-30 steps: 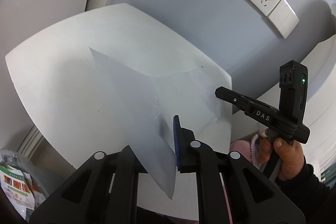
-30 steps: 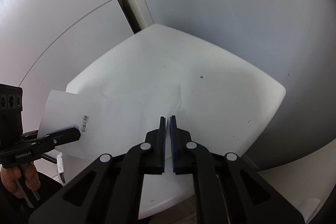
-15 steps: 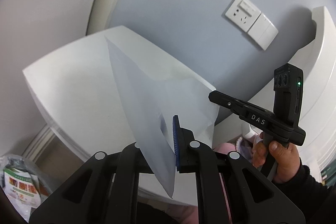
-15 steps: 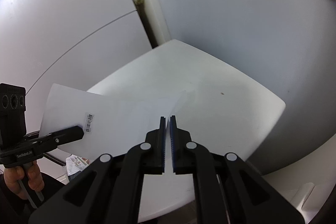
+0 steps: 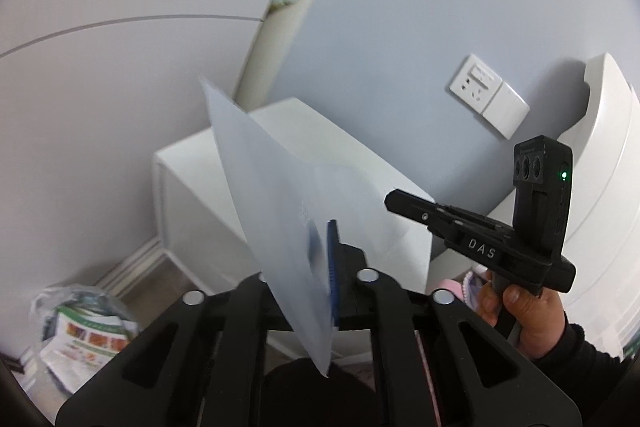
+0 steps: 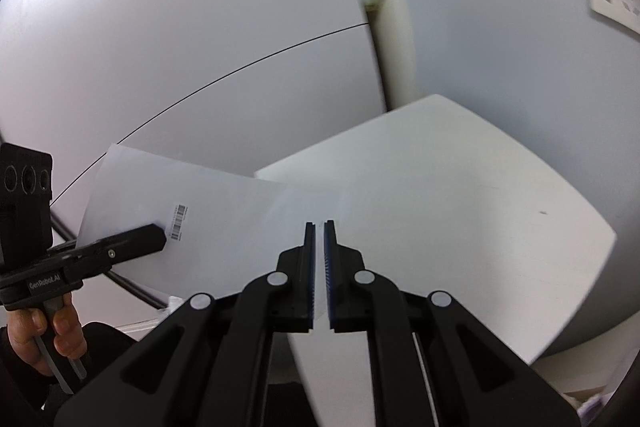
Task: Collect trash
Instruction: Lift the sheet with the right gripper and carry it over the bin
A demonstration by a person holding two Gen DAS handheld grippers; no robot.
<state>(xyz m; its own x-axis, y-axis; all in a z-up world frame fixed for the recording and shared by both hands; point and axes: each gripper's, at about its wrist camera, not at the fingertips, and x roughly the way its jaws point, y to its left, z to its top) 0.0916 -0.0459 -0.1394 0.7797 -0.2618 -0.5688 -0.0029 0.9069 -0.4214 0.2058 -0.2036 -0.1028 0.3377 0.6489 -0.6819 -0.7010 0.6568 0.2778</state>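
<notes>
A thin white sheet point(image 5: 276, 203) with a small barcode point(image 6: 178, 217) hangs in the air between my two grippers, off the white cabinet point(image 5: 188, 187). My left gripper point(image 5: 320, 247) pinches its lower edge; the jaws are closing tighter on it, and the sheet hides the left finger. In the right wrist view the left gripper point(image 6: 156, 237) grips the sheet point(image 6: 240, 219) beside the barcode. My right gripper point(image 6: 319, 227) is shut with the sheet's other end between its blue pads. Seen from the left, the right gripper point(image 5: 390, 201) meets the sheet's right corner.
A clear bag of printed packaging point(image 5: 84, 323) lies on the floor at lower left. The cabinet top point(image 6: 460, 207) stands in a wall corner beside a cream pipe point(image 5: 280, 27). A wall socket point(image 5: 476, 87) and a white appliance point(image 5: 608, 187) are to the right.
Both grippers have risen and pulled back from the cabinet, carrying the sheet off its top into the air. More of the wall and the pipe has come into view.
</notes>
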